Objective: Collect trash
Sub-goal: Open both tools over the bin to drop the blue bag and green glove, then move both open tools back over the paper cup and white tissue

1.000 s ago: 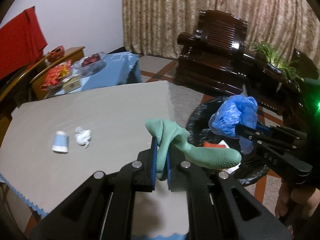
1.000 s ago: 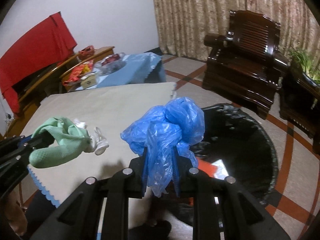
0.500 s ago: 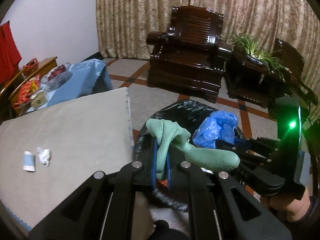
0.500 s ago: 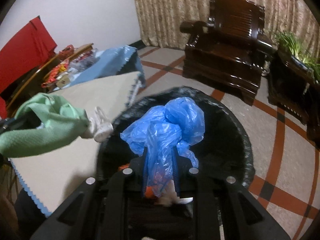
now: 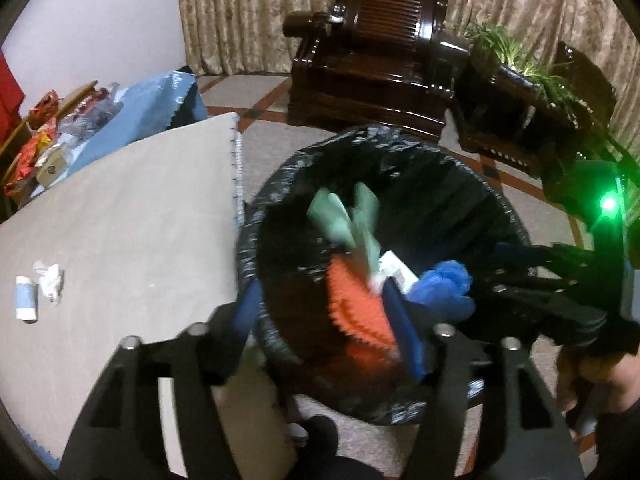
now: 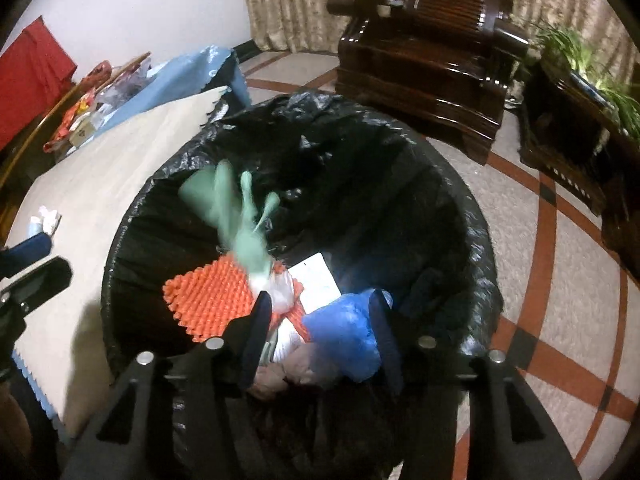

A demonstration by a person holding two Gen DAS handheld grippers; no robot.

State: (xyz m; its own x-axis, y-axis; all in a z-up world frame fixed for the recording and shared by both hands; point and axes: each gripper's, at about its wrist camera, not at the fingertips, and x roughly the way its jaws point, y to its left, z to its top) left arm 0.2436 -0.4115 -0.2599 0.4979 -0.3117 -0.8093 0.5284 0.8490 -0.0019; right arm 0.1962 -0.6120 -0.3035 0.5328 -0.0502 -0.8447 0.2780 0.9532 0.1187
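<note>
Hovering over the black-lined trash bin [image 5: 496, 204] at frame centre, left claw [image 5: 326, 320] spread wide with nothing between its blue pads, jaws just opened; green rubber glove [image 5: 352, 220] blurred, loose inside the bin above an orange mesh piece [image 6: 212, 296] and white paper [image 6: 316, 280]. Right claw [image 6: 320, 330] likewise parted, jaws just opened, crumpled blue plastic bag [image 6: 348, 336] sitting between the pads though contact cannot be told. Left on the beige tabletop [image 5: 120, 216] at the left edge: a small blue-and-white tube [image 5: 26, 298] just beside a crumpled white tissue [image 5: 50, 280].
</note>
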